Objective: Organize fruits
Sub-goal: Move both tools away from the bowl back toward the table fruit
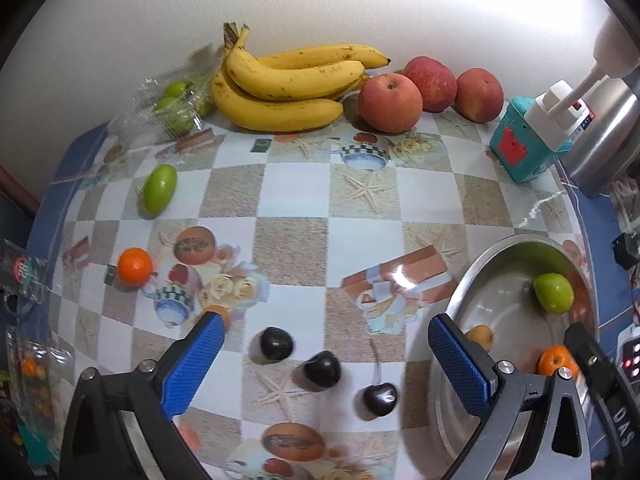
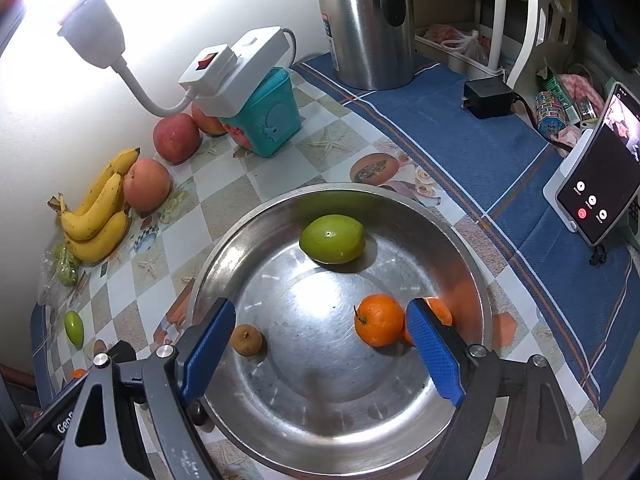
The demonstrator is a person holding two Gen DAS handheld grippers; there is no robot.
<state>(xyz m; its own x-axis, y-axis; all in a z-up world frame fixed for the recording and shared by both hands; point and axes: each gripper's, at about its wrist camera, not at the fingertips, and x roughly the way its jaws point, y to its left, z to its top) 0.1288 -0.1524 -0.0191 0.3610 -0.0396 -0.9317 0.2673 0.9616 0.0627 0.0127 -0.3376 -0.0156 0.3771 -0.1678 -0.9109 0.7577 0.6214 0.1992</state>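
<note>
Left wrist view: left gripper [image 1: 324,344] jaws spread wide, nothing between the pads, pointing steeply down at the bench [image 1: 288,184]; three dark cherries sit right under it: one [image 1: 276,343] nearest the left finger, one [image 1: 322,369] in the middle, one [image 1: 380,399] lower right, all loose on the checked cloth and close together; small orange [image 1: 134,265] and a green fruit [image 1: 160,189] lie well off to the left; bananas [image 1: 280,88] and three apples [image 1: 390,102] line the back wall; steel bowl [image 1: 500,280] at right already has a green fruit, an orange and a small brown one in it; reads as the pick step for a cherry, not yet gripped; next move wants a straight drop over one cherry and a gentle close, since they're small, round, likely to roll, and the neighbours are near enough to get nudged.

Right wrist view: right gripper [image 2: 322,340] jaws also apart and empty, hanging over the steel bowl [image 2: 240,240]; inside: green fruit [image 2: 332,239] at the far side, orange [image 2: 379,320] just inside the right finger with a second orange [image 2: 440,312] partly hidden behind that finger, small brown fruit [image 2: 246,340] beside the left finger; looks like a drop-off done, so this side needs to lift clear of the rim before going for the loose green fruit [image 2: 74,328] on the bench at far left.
</note>
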